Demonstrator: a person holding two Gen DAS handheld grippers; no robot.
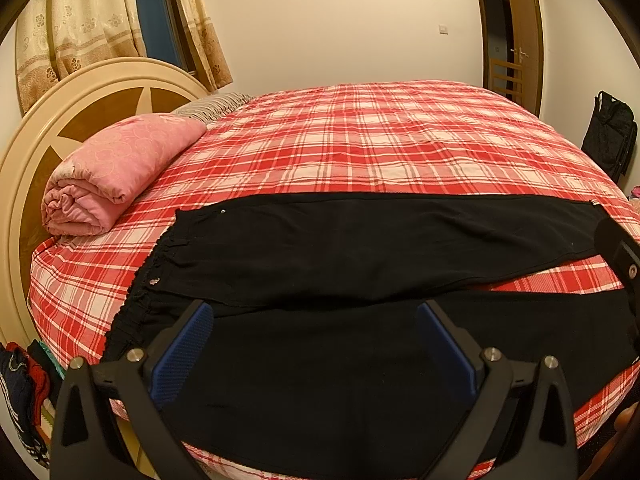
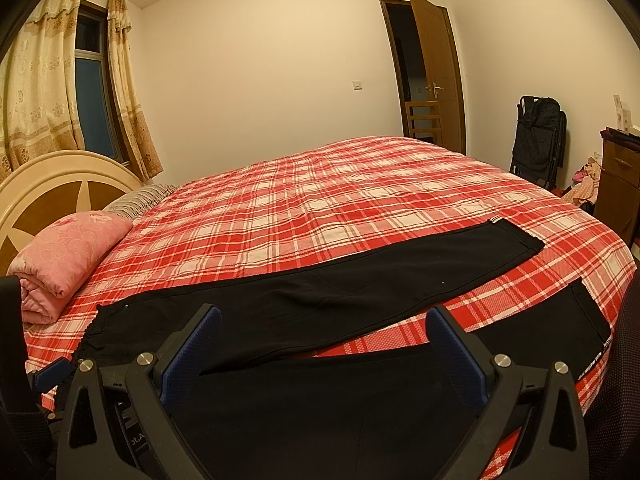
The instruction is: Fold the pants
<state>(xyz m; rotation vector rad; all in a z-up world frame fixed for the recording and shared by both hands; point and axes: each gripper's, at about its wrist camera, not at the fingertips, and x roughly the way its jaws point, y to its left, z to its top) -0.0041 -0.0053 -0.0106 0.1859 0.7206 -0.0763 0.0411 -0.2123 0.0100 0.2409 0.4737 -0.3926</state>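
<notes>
Quilt (image 1: 120,168): pink, rolled, at the bed's head end, left; apart from the pants.

Pants (image 1: 360,240): black, spread flat on the checked bed (image 1: 360,136) along its near edge. Waistband (image 1: 160,256) at left, gathered and elastic. Far leg runs straight right to its cuff (image 2: 516,236); near leg lies at the bed's edge, cuff (image 2: 592,320) at right, a wedge of sheet showing between the two legs. Judged light, limp, thin knit: no stiffness, will drape and sag from any pinch, may drag and wrinkle on the sheet. Best holds: the thicker waistband at left and a hemmed cuff at right, pinched at the edge and lifted together to lay one leg over the other.

Left gripper (image 1: 316,320): jaws wide apart, hold nothing, over the near leg close to the waistband.

Right gripper (image 2: 324,324): jaws wide apart, hold nothing, over the near leg, mid-length.
</notes>
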